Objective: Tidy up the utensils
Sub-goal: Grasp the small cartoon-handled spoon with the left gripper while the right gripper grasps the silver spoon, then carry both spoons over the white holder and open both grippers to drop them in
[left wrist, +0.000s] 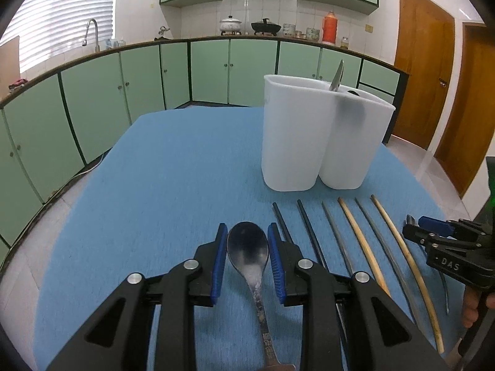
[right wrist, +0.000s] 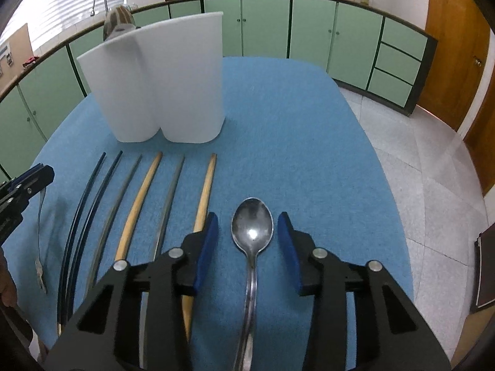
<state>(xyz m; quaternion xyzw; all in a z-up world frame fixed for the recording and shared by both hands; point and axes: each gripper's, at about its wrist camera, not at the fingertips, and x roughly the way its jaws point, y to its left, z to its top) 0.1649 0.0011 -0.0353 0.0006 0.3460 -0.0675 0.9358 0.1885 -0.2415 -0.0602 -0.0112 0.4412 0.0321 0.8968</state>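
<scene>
Spoons, two of them, each lying flat on the blue felt-like table cloth (left wrist: 154,170). Left tongs (left wrist: 247,256): ribbed blue pads clenched against the bowl edges of a dull, worn metal spoon (left wrist: 247,247) with a stamped handle. Right tongs (right wrist: 252,241): released, gaps both sides of a shiny oval-bowled steel spoon (right wrist: 252,228). Between the two tongs: six slim chopsticks (right wrist: 136,204), black, grey and pale wood. Ahead of both: translucent white two-lobed plastic holder (left wrist: 309,136), metal utensil tip sticking out.
</scene>
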